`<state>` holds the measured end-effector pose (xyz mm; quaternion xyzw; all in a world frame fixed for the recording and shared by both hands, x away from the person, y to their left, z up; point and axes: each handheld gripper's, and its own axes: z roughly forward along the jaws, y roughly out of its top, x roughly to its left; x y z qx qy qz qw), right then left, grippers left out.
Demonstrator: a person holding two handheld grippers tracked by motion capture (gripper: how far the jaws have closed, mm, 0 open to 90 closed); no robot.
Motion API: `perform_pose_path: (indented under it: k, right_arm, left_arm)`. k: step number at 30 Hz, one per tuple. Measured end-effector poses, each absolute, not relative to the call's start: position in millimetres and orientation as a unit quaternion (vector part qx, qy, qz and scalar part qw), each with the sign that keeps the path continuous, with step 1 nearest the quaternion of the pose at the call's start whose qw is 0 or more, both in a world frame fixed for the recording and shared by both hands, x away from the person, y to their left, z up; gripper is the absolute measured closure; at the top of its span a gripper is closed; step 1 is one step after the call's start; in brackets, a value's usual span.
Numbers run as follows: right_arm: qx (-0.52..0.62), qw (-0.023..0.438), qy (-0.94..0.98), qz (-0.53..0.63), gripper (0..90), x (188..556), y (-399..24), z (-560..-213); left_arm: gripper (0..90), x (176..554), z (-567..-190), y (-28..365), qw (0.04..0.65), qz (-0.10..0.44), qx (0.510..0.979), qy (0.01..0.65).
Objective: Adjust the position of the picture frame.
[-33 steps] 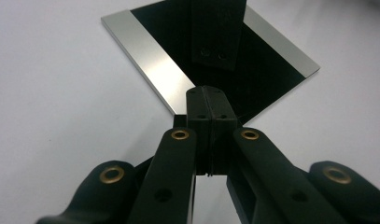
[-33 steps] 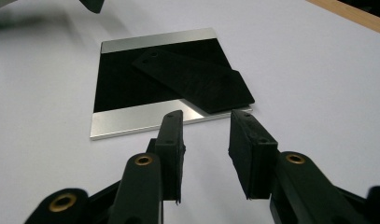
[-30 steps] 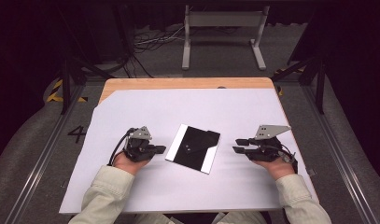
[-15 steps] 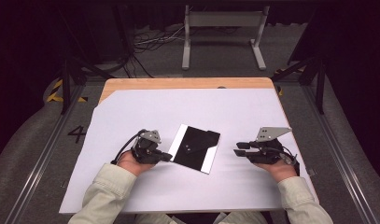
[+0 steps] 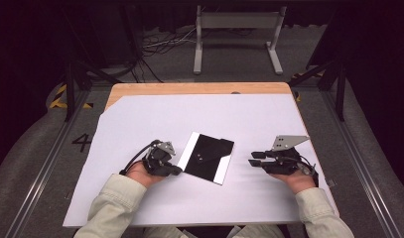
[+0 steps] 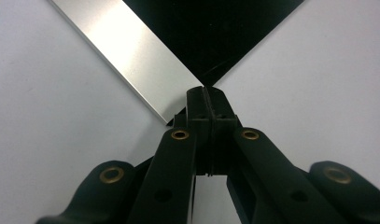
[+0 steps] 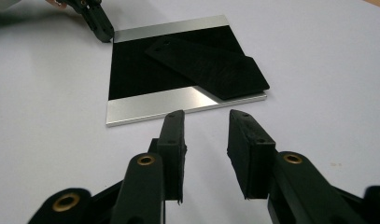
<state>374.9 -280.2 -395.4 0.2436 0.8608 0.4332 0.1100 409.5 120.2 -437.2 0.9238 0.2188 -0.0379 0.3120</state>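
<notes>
- High view: white sheet (image 5: pixel 199 124) evenly bright from overhead; floor beyond, from 9 through 12 to 3 o'clock, falls to near black; soft, slightly grainy
- Left gripper view: glare on the metal strip (image 6: pixel 127 51) at 11 o'clock; near linkage blurred
- Right gripper view: plate (image 7: pixel 178 70) sharp; bottom edge blurred

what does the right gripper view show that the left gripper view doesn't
Right gripper view alone: the whole plate with both silver strips, the loose black piece lying on it, and the right tongs open short of its near edge. Left gripper view alone: the left tongs shut, close up at one plate corner. Both share: the plate, the white sheet and the left tongs.
</notes>
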Motion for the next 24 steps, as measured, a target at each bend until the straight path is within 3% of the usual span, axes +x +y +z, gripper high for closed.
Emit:
perform_pose_path:
  k: [13,24]
  right_arm:
    - [0.245,0.115,0.86,0.432,67.4,371.7,-280.9,-394.6]
    - [0.273,0.129,0.854,0.424,75.7,363.5,-293.8,-396.9]
  left_arm:
    - [90.0,414.6,-436.9,111.8,0.314,0.018,0.924,0.219]
    - [90.0,429.7,-441.6,103.2,0.334,0.076,0.912,0.226]
